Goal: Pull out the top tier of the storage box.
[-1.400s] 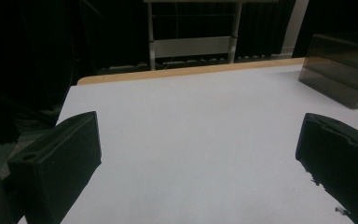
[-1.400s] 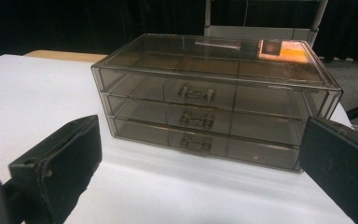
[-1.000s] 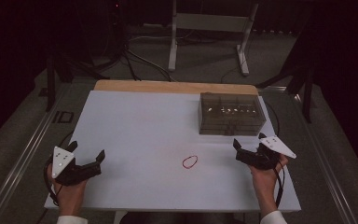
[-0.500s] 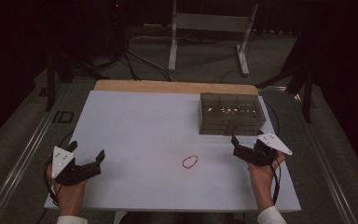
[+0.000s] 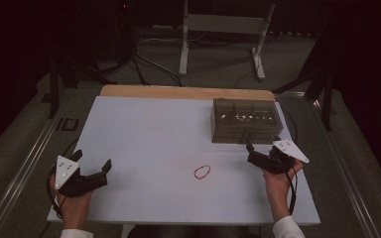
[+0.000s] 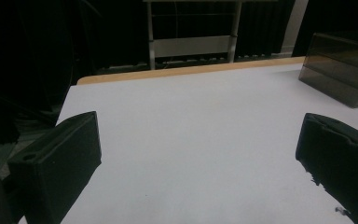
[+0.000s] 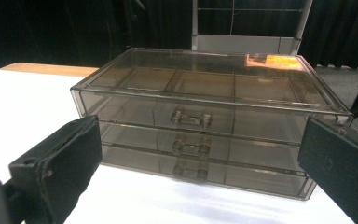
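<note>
A smoky clear drawer box (image 5: 245, 120) with three drawers stands at the table's far right. In the right gripper view the drawer box (image 7: 205, 93) faces me, its small clear handles (image 7: 191, 119) stacked one above another. My right gripper (image 5: 251, 153) is open just in front of the box, its jaws (image 7: 200, 140) spread wide and holding nothing. A red rubber band (image 5: 202, 172) lies flat on the white table, to the left of that gripper. My left gripper (image 5: 93, 161) rests open near the front left corner, with nothing between its jaws (image 6: 198, 140).
The white tabletop (image 5: 158, 134) has a wooden strip (image 5: 188, 92) along its far edge. A metal stand (image 5: 223, 25) and cables sit on the dark floor beyond. The drawer box (image 6: 345, 70) shows at the far right of the left gripper view.
My right gripper has crept forward and slightly left, closer to the front of the drawer box. The left gripper and the rubber band have stayed put.
</note>
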Tool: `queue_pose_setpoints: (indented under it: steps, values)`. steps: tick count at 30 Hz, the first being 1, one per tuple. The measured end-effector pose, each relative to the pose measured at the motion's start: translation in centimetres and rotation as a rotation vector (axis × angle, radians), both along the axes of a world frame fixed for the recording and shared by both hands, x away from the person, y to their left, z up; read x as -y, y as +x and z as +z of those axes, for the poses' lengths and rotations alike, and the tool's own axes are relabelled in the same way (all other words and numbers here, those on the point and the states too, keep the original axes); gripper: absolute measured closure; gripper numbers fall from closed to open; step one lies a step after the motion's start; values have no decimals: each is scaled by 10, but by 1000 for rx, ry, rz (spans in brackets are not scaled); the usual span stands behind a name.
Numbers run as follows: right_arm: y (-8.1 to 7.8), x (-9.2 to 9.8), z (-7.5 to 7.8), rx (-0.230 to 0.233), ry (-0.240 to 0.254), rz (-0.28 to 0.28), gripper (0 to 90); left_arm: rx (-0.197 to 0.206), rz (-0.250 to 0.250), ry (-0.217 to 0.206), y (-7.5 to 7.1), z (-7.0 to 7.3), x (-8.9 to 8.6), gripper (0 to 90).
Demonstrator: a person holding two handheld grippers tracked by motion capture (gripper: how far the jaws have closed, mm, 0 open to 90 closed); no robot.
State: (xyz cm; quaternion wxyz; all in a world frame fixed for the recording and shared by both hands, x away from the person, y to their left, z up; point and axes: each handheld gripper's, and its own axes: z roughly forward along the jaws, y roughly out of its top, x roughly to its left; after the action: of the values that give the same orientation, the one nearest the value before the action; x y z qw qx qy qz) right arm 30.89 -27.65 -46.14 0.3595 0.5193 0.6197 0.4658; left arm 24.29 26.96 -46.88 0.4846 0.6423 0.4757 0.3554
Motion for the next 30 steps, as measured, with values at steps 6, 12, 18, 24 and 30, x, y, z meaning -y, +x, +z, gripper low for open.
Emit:
queue_pose_setpoints:
  steps: [6,12,18,24,30]
  values:
    - [3,-1,-1,2,6,-15,0,0,1,0,0,0,0,16]
    - [7,-1,-2,1,0,-25,0,2,0,-2,0,0,0,16]
    - [10,-3,-5,-6,-9,-25,0,1,-1,-2,0,0,0,16]
    - [13,-4,-5,0,-11,-28,0,1,-1,-2,0,0,-1,16]
    - [16,-4,-6,3,-13,-37,0,-1,-1,1,0,0,0,15]
